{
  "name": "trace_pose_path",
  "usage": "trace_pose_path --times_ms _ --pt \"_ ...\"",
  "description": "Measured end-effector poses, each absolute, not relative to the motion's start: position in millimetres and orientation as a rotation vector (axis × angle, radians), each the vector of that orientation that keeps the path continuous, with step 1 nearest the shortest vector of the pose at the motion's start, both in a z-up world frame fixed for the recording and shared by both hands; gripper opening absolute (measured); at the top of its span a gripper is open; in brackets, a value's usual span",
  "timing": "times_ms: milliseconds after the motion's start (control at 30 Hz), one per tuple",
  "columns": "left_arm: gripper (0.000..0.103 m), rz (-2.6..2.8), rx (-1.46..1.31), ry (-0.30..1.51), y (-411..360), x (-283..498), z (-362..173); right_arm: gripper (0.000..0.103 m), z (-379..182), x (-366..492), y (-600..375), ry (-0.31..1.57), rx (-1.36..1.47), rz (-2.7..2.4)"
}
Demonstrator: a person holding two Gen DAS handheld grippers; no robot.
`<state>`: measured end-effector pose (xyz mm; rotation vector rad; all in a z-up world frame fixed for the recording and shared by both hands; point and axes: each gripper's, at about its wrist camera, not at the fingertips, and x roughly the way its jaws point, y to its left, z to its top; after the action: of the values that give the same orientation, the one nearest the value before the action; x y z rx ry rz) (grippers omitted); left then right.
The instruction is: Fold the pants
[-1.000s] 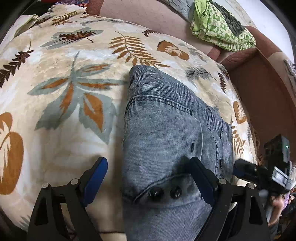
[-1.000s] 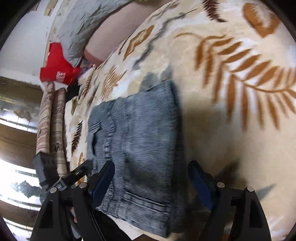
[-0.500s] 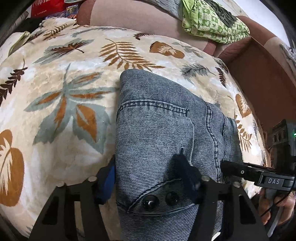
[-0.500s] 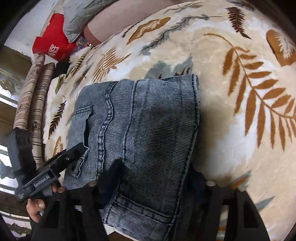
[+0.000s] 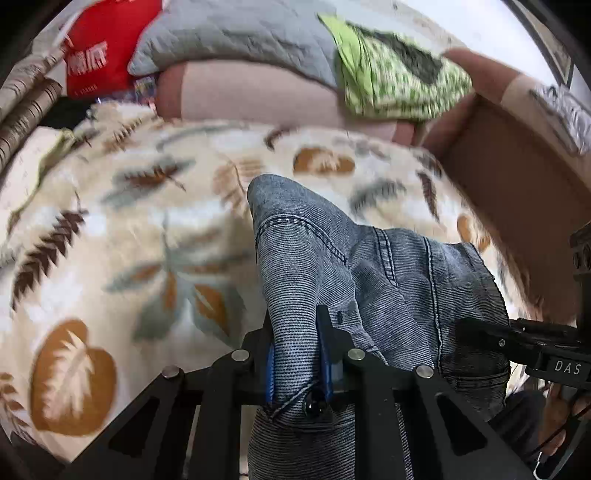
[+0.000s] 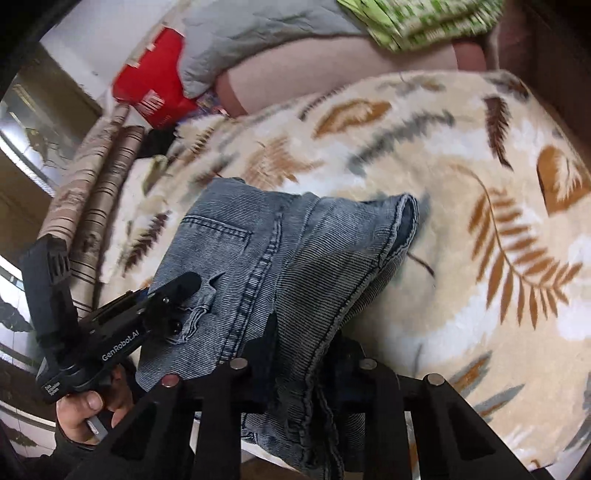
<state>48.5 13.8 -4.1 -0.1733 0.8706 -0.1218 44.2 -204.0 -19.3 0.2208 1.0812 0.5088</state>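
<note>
The folded grey-blue jeans [image 5: 388,266] lie on a leaf-patterned blanket [image 5: 110,229], their near edge lifted. My left gripper [image 5: 297,354] is shut on the jeans' near left edge by two dark buttons, the cloth bunched between the blue pads. My right gripper [image 6: 301,347] is shut on the near right edge of the jeans [image 6: 280,254], which bunch up between its fingers. Each gripper shows in the other's view: the right one [image 5: 517,343] beside the jeans, the left one [image 6: 122,325] in a bare hand.
The blanket [image 6: 461,206] covers a sofa. A grey cushion [image 5: 229,33], a green patterned cloth [image 5: 399,74] and a red bag [image 5: 92,62] lie along the sofa back. A brown armrest [image 5: 517,184] rises at the right. Striped rolls [image 6: 99,206] stand at the left.
Both grippers went from open over the jeans' near edge to shut on it. The near edge has risen off the blanket and the cloth has bunched.
</note>
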Motion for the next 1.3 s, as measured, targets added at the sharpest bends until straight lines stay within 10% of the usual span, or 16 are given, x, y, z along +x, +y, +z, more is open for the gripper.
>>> trace_pose_path --times_ms 467,633,1300 --pt "0.024 -0.002 -0.194 0.960 58 107 -46 0.030 -36 121 -148 1.039 0.178 0.530" --pt "0.077 0.113 -0.200 0.973 73 102 -72 0.064 -88 129 -149 1.170 0.139 0.414" --pt "0.082 0.103 -0.042 0.939 54 56 -36 0.078 -34 95 -117 1.028 -0.007 0.464"
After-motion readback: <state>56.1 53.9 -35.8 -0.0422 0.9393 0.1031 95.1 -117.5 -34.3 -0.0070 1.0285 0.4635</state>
